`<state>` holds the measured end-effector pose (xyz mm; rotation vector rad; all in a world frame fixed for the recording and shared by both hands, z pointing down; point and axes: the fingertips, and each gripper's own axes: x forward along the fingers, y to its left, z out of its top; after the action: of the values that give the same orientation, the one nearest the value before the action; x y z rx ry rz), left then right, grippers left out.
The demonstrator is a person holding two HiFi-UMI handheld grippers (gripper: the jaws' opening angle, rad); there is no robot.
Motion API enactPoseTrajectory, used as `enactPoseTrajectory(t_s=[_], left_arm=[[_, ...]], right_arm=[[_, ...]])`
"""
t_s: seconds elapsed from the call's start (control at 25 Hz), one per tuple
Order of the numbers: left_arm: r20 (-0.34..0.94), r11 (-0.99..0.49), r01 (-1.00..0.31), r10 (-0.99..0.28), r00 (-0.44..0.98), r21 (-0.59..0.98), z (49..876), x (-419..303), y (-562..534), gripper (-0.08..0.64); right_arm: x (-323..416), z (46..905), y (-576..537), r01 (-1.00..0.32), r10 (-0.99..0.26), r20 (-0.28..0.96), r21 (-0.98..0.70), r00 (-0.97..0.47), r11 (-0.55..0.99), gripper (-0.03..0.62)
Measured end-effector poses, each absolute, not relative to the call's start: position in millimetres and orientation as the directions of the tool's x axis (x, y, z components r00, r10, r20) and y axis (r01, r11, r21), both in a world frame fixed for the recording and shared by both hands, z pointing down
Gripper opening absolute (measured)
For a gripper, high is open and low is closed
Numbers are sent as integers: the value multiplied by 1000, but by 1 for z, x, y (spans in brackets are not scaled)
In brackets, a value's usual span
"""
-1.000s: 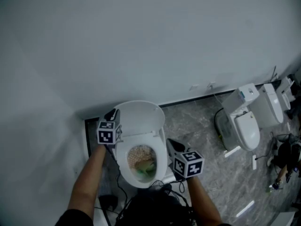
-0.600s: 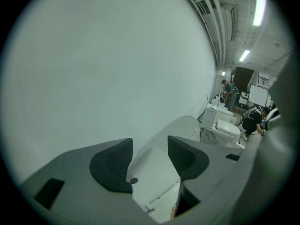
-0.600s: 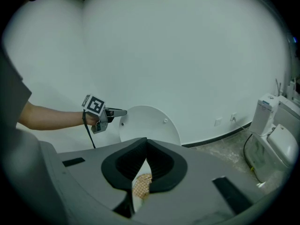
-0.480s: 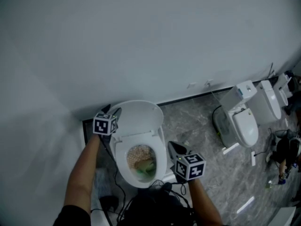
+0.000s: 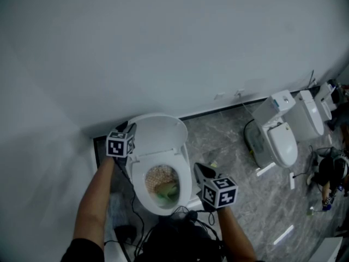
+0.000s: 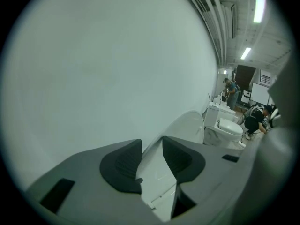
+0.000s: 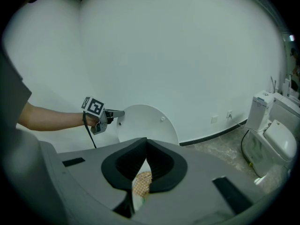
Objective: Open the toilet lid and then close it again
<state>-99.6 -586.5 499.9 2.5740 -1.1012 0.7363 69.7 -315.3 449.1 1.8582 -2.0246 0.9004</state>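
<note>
You are seeing no readable text. Left of the toilet [image 5: 161,135], the cube [image 5: 120,145] on your left gripper [image 5: 130,129] is showing only black-and-white square markers, as is the right gripper's [image 5: 199,169] cube [image 5: 219,192].

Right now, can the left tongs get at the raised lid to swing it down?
Probably yes: the left tongs straddle the edge of the lid, jaws just closing, pads seemingly not pressing yet; nothing stands in the way.

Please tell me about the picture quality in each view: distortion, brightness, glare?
Head view: soft even light, mild wide-angle bending, raised toilet lid reasonably sharp. Left gripper view: strong fisheye, black corners, ceiling lamps blown out to white. Right gripper view: same fisheye ring, wall evenly lit, no glare.
</note>
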Motion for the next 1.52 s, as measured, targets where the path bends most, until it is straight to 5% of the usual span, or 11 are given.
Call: enactPoseTrajectory(t_s=[1.52], left_arm=[[571,-671,-740,-620,538,-32,522,-131,-380,160]], right_arm=[[23,484,-259,-934,-741,575,-284,-347,217,9]])
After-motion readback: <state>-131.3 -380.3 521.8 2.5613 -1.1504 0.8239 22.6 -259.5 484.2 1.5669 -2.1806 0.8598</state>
